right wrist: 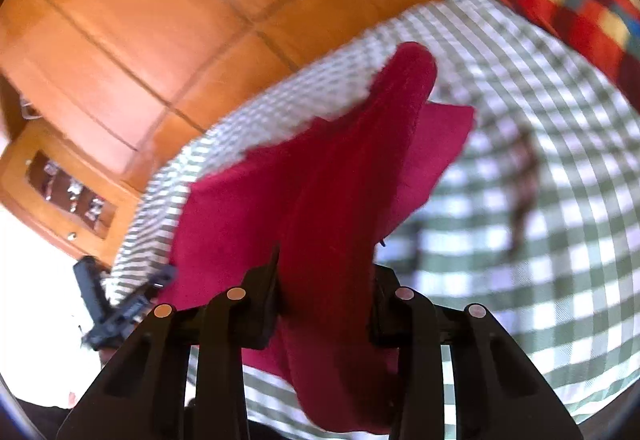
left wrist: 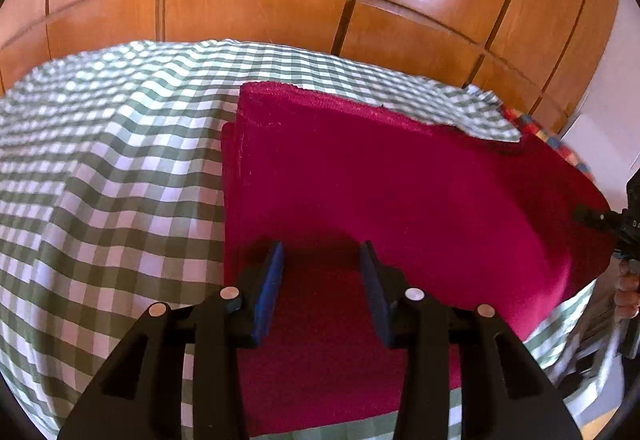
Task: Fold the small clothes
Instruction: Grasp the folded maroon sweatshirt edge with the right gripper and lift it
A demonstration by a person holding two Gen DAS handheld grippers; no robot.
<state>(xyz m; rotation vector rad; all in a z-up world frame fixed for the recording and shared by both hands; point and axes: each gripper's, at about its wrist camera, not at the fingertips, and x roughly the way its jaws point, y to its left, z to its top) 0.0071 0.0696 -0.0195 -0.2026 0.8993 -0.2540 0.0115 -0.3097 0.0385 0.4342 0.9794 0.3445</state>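
A red cloth (left wrist: 400,192) lies folded on the checked bed cover (left wrist: 100,160). My left gripper (left wrist: 322,252) stands on the cloth's near edge. Its blue pads (left wrist: 270,288) have a narrow gap between them, their tips dig into the fabric, and red cloth fills the gap. My right gripper (right wrist: 326,272) is shut on a bunched part of the red cloth (right wrist: 332,180), which hangs lifted and blurred above the cover (right wrist: 540,240). The cloth hides the right gripper's pads. In the left wrist view the cloth's right side rises toward the other tool at the frame's edge.
A wooden panelled wall (left wrist: 260,0) stands right behind the bed. A bright multicoloured patchwork fabric (right wrist: 580,16) lies at the bed's far corner. A wooden unit with a small recess (right wrist: 68,192) is beside the bed. A hand (left wrist: 626,292) shows at the right edge.
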